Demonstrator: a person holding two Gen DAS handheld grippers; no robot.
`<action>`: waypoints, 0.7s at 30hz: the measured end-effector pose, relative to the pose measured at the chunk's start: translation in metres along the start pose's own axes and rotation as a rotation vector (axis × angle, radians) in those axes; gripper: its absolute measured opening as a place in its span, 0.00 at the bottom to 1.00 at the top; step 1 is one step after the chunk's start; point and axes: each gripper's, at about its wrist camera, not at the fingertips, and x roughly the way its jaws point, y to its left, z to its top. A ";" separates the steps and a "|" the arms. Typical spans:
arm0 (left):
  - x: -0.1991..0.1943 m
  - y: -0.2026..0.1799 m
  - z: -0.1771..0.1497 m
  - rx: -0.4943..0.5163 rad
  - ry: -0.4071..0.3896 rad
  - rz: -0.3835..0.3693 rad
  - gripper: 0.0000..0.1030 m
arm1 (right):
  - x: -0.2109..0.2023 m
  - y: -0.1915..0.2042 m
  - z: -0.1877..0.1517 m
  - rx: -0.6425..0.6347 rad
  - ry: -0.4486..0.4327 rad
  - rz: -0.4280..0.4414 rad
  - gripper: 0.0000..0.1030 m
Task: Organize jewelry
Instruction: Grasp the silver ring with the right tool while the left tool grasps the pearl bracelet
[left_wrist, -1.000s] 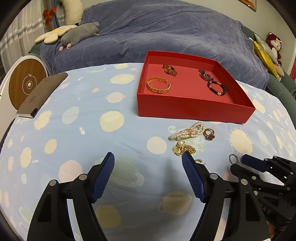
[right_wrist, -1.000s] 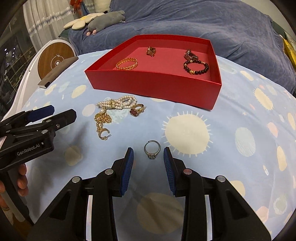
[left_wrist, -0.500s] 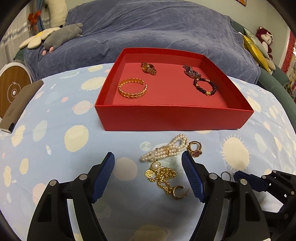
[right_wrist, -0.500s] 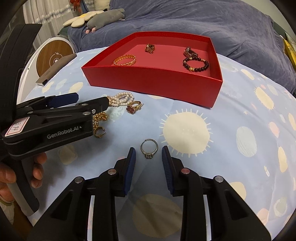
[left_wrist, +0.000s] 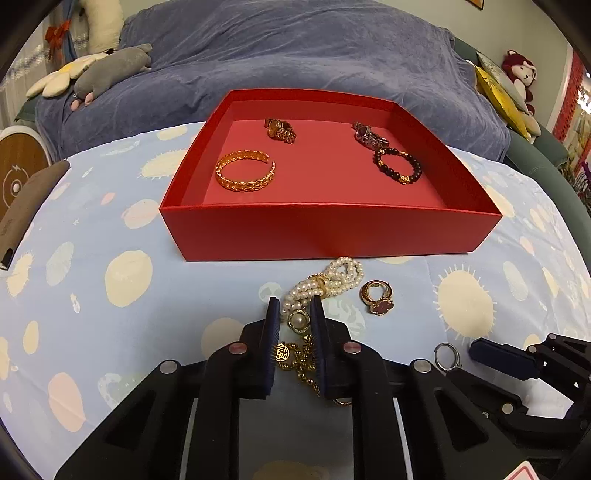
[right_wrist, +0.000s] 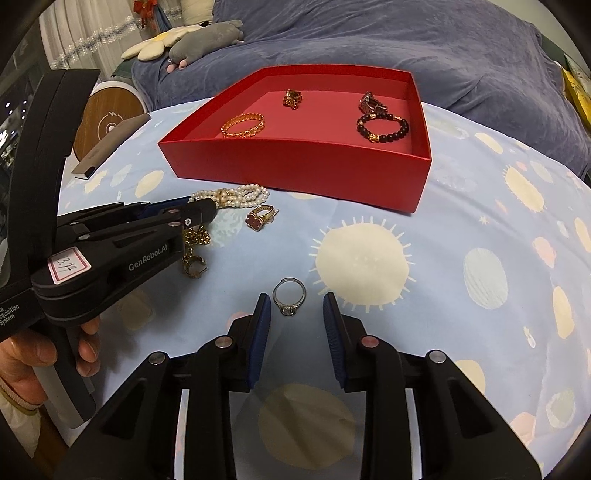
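Note:
A red box (left_wrist: 332, 229) holds a gold bangle (left_wrist: 245, 171), a dark bead bracelet (left_wrist: 397, 166) and two watches. In front of it lie a pearl bracelet (left_wrist: 332, 277), a red-stone ring (left_wrist: 378, 297) and a gold chain (left_wrist: 295, 360) with a pearl pendant (left_wrist: 298, 321). My left gripper (left_wrist: 295, 306) is down on the cloth. Its jaws are closing, and the chain and pendant sit between the pads, which touch the chain. My right gripper (right_wrist: 296, 297) stands open around a silver ring (right_wrist: 290, 295) without touching it.
The table wears a blue cloth with pale suns (right_wrist: 362, 258). A brown case (left_wrist: 22, 210) lies at its left edge, beside a round wooden-faced device (left_wrist: 18, 173). A blue-covered sofa with plush toys (left_wrist: 110, 66) stands behind. A hand (right_wrist: 37, 354) holds the left gripper.
My left gripper slid right and forward over the gold chain, then its jaws went from wide apart to nearly together around it. The right gripper stayed by the silver ring.

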 end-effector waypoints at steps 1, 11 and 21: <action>-0.001 0.000 0.000 0.000 -0.001 -0.001 0.12 | 0.000 0.001 0.000 -0.002 -0.001 -0.001 0.28; 0.000 -0.004 0.002 0.017 -0.012 0.013 0.54 | -0.004 -0.001 0.000 0.002 -0.002 0.006 0.28; 0.010 -0.018 0.007 0.071 -0.010 -0.027 0.13 | -0.006 0.000 0.000 0.001 -0.003 0.011 0.28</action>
